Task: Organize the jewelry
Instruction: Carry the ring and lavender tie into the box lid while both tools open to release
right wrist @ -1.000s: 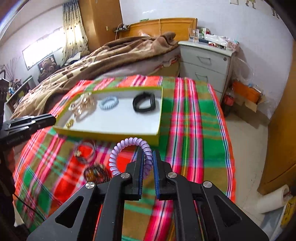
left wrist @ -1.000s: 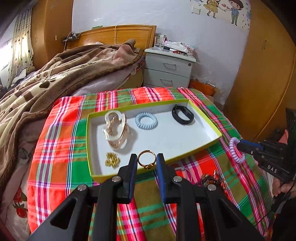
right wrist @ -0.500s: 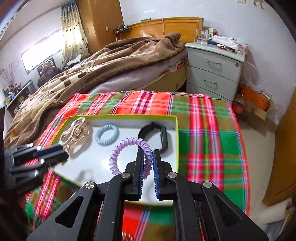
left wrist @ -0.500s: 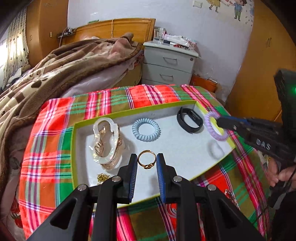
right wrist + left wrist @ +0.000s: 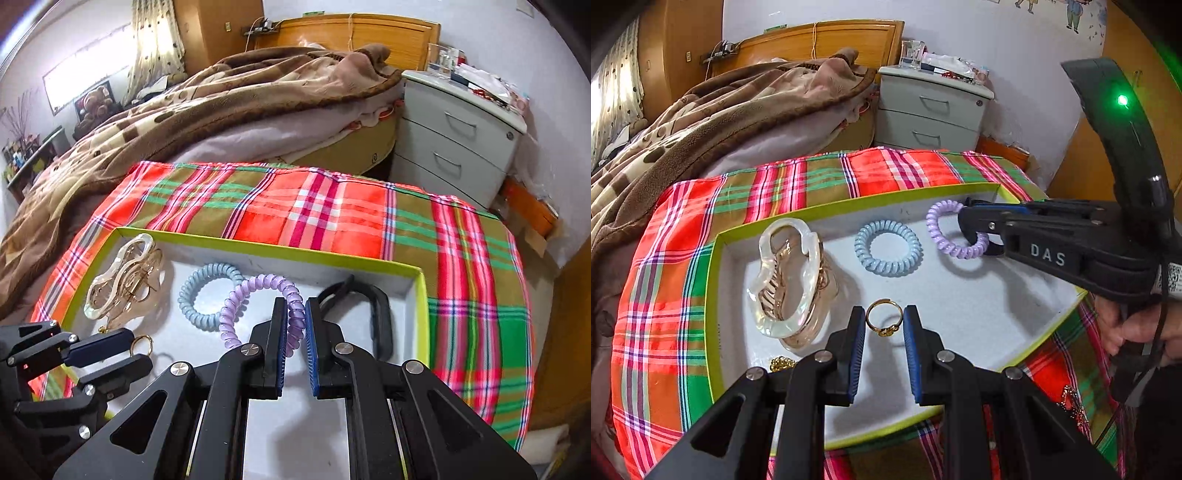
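A lilac spiral hair tie hangs pinched in the right tongs over the white, lime-rimmed shallow tray — held low, apparently for setting down beside the pale-blue spiral hair tie. The left tongs, part-open, grip a thin gold ring by its sides just above the tray floor. Also in the tray: a clear-and-gold claw hair clip, a black wristband and a small gold chain — all on a plaid-covered worktop.
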`<state>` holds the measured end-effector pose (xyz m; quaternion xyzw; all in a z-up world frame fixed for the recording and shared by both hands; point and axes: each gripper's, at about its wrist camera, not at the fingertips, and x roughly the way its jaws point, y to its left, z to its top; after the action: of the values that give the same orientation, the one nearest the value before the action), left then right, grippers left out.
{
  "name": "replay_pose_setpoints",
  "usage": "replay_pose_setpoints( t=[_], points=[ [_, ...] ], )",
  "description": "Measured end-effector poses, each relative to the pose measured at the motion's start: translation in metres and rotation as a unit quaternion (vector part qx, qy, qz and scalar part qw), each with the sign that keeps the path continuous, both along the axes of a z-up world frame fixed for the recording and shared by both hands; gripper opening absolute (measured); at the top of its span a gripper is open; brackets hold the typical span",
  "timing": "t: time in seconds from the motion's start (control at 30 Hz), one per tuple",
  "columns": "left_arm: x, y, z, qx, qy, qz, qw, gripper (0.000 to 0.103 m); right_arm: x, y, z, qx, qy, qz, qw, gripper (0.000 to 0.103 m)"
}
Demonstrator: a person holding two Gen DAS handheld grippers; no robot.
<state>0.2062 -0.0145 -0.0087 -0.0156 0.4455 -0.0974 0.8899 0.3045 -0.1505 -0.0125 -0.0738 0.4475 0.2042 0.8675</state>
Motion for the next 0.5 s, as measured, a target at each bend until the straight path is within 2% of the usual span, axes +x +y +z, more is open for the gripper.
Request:
replay_pose_setpoints(
  t=[0.5],
  points=[
    [0.005,0.0,-0.01,-0.001,0.017,0.004,0.9999,0.022,0.006,0.011,-0.008,-0.03,-0.003,0.012,0.999,0.01]
  ],
)
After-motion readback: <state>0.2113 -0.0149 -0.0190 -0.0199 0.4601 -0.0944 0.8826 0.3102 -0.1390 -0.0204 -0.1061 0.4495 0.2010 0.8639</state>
